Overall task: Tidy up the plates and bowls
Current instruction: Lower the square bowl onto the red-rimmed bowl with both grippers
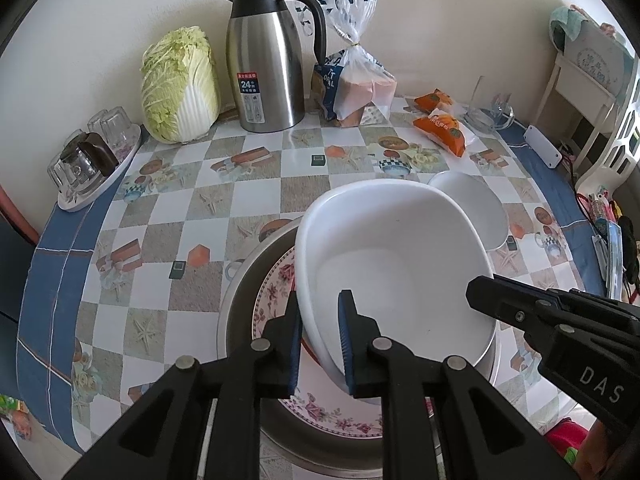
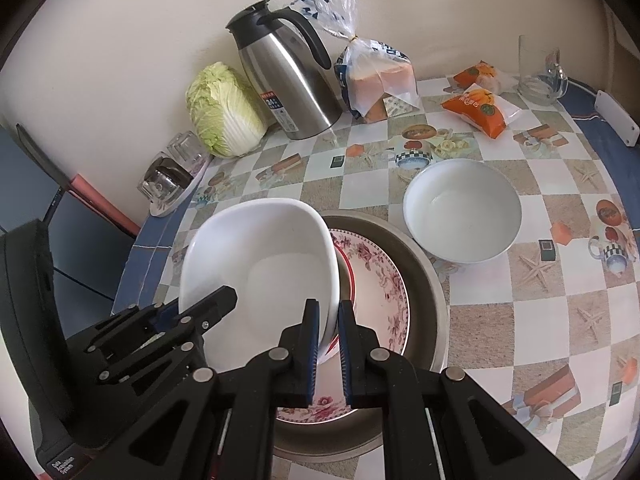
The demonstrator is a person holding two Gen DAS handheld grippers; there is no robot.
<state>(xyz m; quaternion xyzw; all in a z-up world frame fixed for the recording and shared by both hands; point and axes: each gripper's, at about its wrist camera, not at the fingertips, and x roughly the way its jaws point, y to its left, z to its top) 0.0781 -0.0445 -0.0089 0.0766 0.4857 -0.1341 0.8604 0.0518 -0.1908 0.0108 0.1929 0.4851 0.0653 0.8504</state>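
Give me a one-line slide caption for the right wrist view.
Both grippers, right and left, clamp the white square bowl by opposite rims above the floral plate.

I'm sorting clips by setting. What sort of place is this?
Most likely a home kitchen or dining corner. A table with a patterned tablecloth against a wall holds a thermos jug, a napa cabbage, bagged bread and stacked dishes.

Ahead of the tool, a cabbage (image 1: pixel 180 84), a steel jug (image 1: pixel 266 68) and bagged bread (image 1: pixel 356 84) stand along the wall. Orange packets (image 1: pixel 442 122) lie far right; upturned glasses (image 1: pixel 92 148) sit far left.
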